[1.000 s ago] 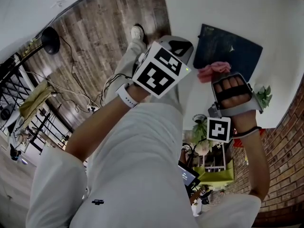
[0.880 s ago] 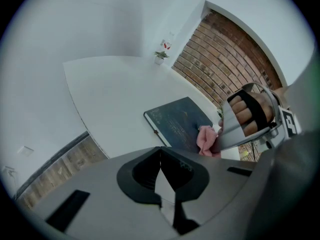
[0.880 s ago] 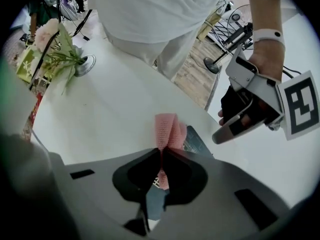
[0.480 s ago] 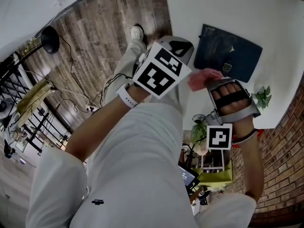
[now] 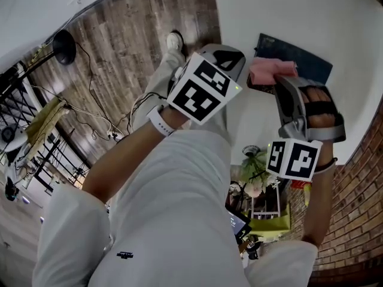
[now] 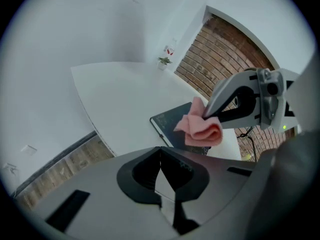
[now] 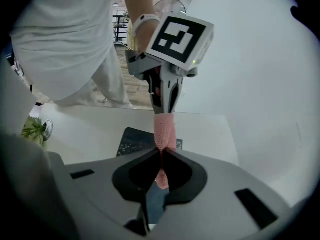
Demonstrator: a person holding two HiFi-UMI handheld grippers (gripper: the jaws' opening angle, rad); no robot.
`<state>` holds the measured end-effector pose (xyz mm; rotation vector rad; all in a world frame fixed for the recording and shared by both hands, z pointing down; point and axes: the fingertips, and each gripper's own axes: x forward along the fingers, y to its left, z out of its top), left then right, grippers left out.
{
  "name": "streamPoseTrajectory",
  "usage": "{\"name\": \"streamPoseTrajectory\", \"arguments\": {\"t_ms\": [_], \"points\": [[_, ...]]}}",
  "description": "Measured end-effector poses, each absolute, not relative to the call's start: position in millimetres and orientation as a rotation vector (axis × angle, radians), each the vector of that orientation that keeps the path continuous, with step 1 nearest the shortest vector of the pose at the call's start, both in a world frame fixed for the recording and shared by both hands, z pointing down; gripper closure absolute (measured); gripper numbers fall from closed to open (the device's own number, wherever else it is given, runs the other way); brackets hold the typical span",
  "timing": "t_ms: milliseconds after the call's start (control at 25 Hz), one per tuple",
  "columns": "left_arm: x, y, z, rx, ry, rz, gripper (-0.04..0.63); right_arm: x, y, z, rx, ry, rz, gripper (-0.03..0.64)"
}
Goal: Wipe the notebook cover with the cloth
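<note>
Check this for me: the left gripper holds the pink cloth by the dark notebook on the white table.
Wrong gripper. The right gripper holds the pink cloth by the dark notebook on the white table; the right gripper view shows its jaws shut on the cloth. The left gripper has its jaws shut on nothing.

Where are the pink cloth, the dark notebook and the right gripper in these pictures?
pink cloth (image 5: 270, 72): head view, middle of the folded bundle.
dark notebook (image 6: 170, 121): left gripper view, bare cover beside the cloth.
right gripper (image 7: 161, 153): right gripper view, where its jaws shut on the cloth.
</note>
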<state>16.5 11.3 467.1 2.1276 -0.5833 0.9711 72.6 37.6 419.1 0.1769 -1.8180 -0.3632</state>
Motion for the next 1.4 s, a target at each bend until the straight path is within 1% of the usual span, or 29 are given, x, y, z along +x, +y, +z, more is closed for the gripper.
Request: {"name": "streamPoseTrajectory", "arguments": {"t_ms": [360,560,1080,1400], "points": [[7,7,466,2.119,-0.614,0.960,0.577,77,-15,454,0.379,-1.757,-0.215,0.588],[5,6,465,2.118,-0.623,0.952,0.576,77,-19,468,0.371,-1.726,-0.205,0.588],[2,9,458,2.132,-0.603,0.967,0.577,57,51,471,0.265,-1.729,-0.190,0.589],[-2,7,444,2.154,-0.592,0.978,0.575,48,91,472,0.218,-1.734,-0.120,0.589]]}}
